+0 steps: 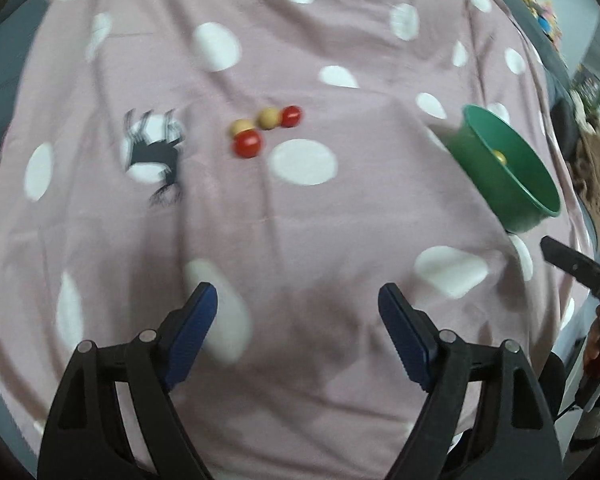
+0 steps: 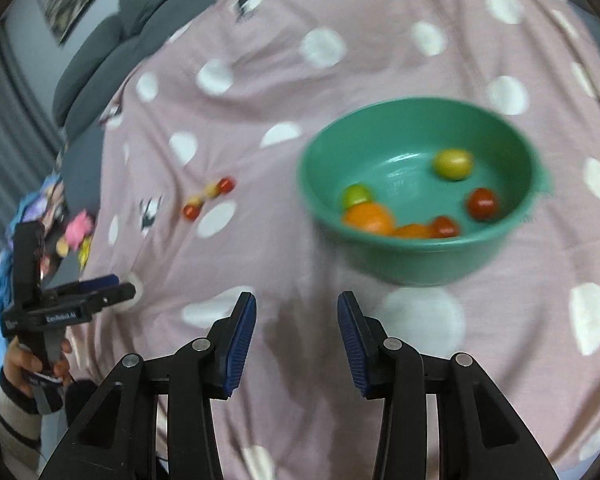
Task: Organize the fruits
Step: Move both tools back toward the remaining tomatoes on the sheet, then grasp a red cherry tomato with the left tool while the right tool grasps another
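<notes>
Ahead of my left gripper point(image 1: 298, 308), well beyond the fingertips and slightly to their left, four loose fruits lie in a tight cluster on the cloth point(image 1: 340, 220): a large red one point(image 1: 247, 145) touching a tan one point(image 1: 242, 126), then a second tan one point(image 1: 269, 118) touching a smaller red one point(image 1: 291, 116). Its jaws stand wide and hold nothing. To the right of those fingers, tilted by the lens, is the bowl point(image 1: 472, 140).

My right gripper point(image 2: 297, 314) hangs with its jaws moderately apart, also empty. Just ahead and to the right of its fingertips the bowl point(image 2: 380, 244) already holds two orange fruits, two or three red ones and two yellow-green ones; blur makes the count uncertain. The loose cluster point(image 2: 208, 198) lies far off to the left of these fingers, nearer my left gripper point(image 2: 108, 286), seen side-on at the frame's left edge.

I judge the task partly done, with the cluster as what is left to collect.

Risks as I read them:
- The fruits are round and touch in pairs, so closing on one may nudge its neighbour and send it rolling over the cloth.
- Wrinkled cloth may be pinched along with a fruit.
- Small smooth fruits may squirt out if gripped off-centre.
- Both views are blurred, so my aim is uncertain.
</notes>
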Demonstrator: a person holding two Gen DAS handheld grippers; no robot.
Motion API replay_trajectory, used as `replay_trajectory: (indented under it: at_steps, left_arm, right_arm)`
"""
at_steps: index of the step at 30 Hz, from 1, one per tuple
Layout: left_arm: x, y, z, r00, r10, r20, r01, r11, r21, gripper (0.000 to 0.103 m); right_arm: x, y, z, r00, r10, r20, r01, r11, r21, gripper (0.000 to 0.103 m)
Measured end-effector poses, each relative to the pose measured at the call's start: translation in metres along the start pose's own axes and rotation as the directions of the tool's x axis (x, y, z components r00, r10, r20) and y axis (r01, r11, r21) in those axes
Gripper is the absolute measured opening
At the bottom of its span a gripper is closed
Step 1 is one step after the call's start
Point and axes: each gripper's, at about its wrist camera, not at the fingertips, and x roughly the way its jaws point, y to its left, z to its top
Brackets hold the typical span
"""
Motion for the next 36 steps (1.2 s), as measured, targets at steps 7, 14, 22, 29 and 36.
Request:
replay_trajectory:
  at_steps: [7, 14, 22, 29, 36]
  left_arm:
    - [-0.006, 0.028, -0.009, 0.998, -0.047, 0.037, 0.049, 0.997, -0.066, 0.079]
    - [0.017, 0.032, 0.027, 0.996, -0.069, 0.059, 0.072, 0.997, -0.040, 0.071]
    - [0.079, 0.025, 0.087, 0.999, -0.039, -0.016, 0.038, 0.999, -0.029, 0.060]
    - [0.115, 0.024, 0.116, 0.998, -0.004, -0.066, 0.001, 0.999, -0.042, 0.049]
    - [0.136, 0.028, 0.127, 0.996, 0.038, -0.086, -0.041, 0.998, -0.041, 0.033]
  right_arm:
    - [0.040, 0.047, 0.008, 0.995, 0.066, -0.079, -0.072, 0.995, -0.068, 0.043]
    - [0.063, 0.072, 0.025, 0.992, 0.066, -0.106, -0.081, 0.987, -0.142, 0.043]
    - [0.104, 0.087, 0.067, 0.991, 0.089, -0.097, -0.104, 0.979, -0.174, 0.043]
    - [0.143, 0.089, 0.093, 0.988, 0.116, -0.103, -0.132, 0.977, -0.167, 0.043]
    - [0.173, 0.089, 0.109, 0.985, 0.119, -0.127, -0.140, 0.975, -0.173, 0.043]
